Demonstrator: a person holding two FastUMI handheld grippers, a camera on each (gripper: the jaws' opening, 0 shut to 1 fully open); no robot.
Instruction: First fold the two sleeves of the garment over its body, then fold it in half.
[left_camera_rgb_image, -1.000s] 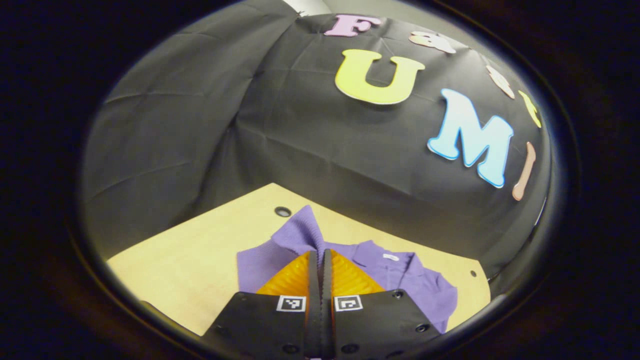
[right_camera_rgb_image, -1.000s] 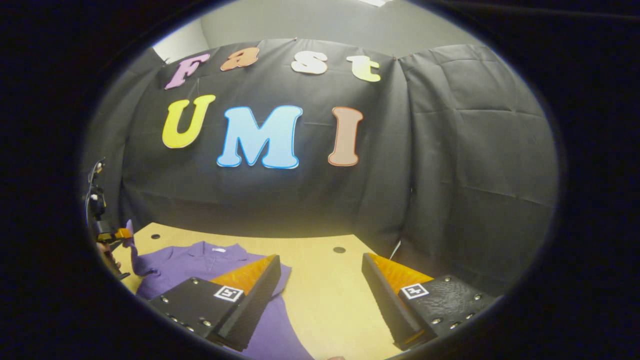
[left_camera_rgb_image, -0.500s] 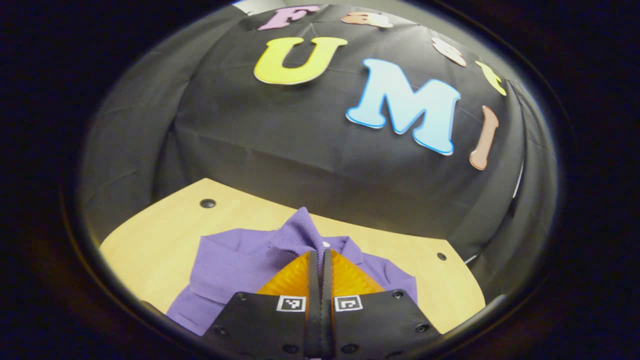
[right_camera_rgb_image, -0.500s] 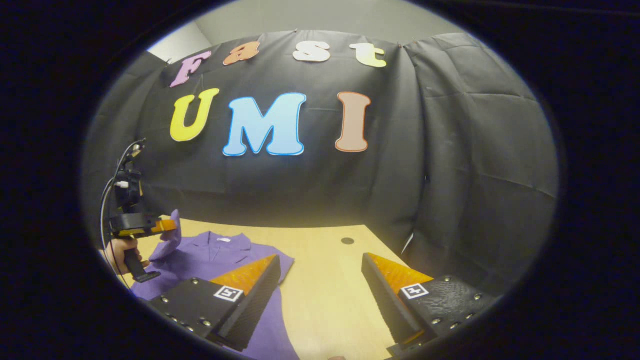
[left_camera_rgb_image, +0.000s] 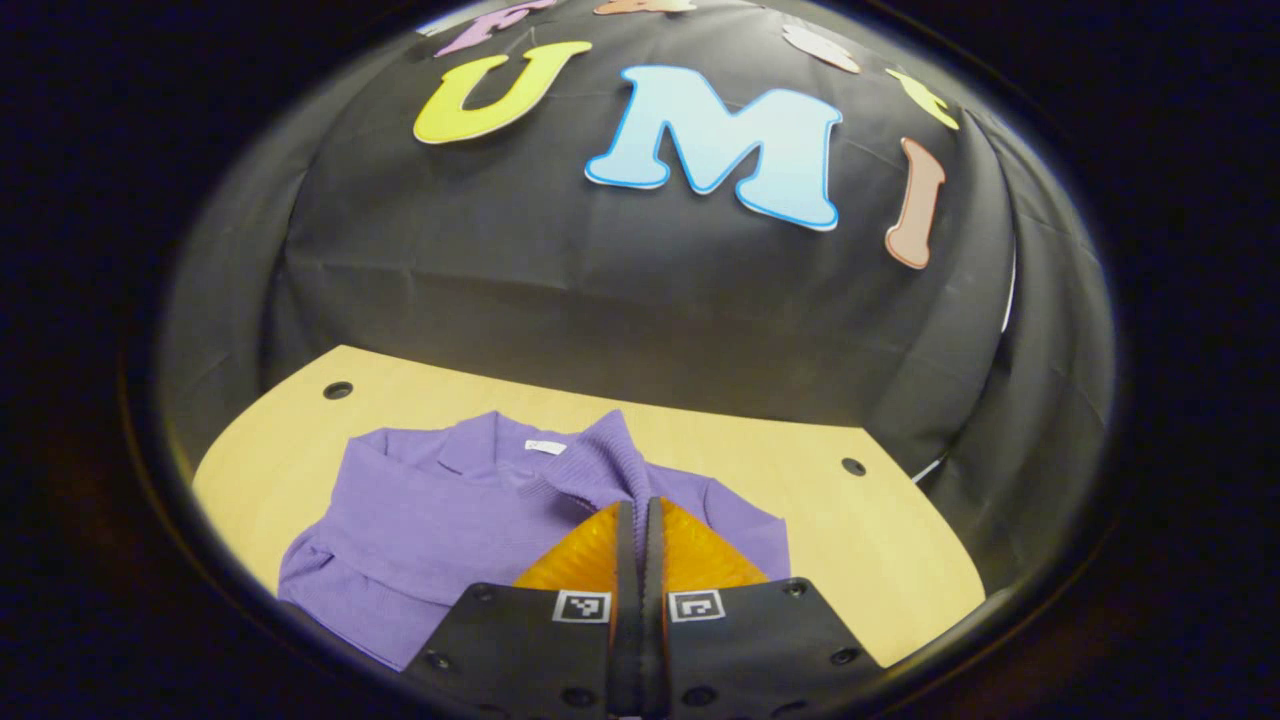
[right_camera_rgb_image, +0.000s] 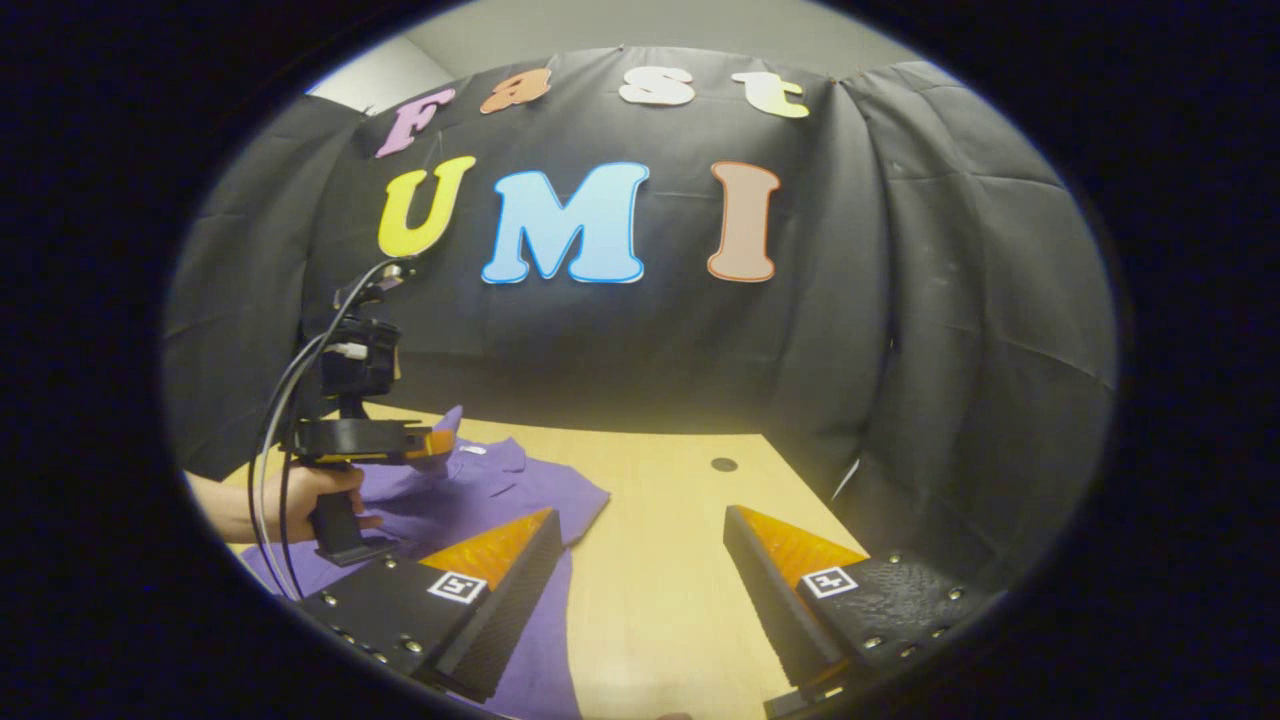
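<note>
So the purple garment (left_camera_rgb_image: 470, 520) lies flat on the light wooden worktop (left_camera_rgb_image: 880, 560), collar (left_camera_rgb_image: 500, 455) toward the back edge by the black cloth wall, hem toward the near edge. That puts its long axis running front to back, collar pointing away from the person. It sits more on the left half of the worktop, as the right gripper view shows it.

Looks like we're in the first sleeve fold. The left claw (left_camera_rgb_image: 640, 520) is clamped tight on a sleeve (left_camera_rgb_image: 605, 465), cuff sticking up past the tips, and it hangs over the body of the garment. In the right gripper view a hand (right_camera_rgb_image: 310, 500) holds that claw above the chest area.

The right claw (right_camera_rgb_image: 640, 560) has its fingers wide apart, gripping nothing, hovering near the front edge with one finger over the purple cloth.

My guess for the next move: lower the sleeve so it lies flat across the chest, let go, then send the right claw after the other sleeve.
</note>
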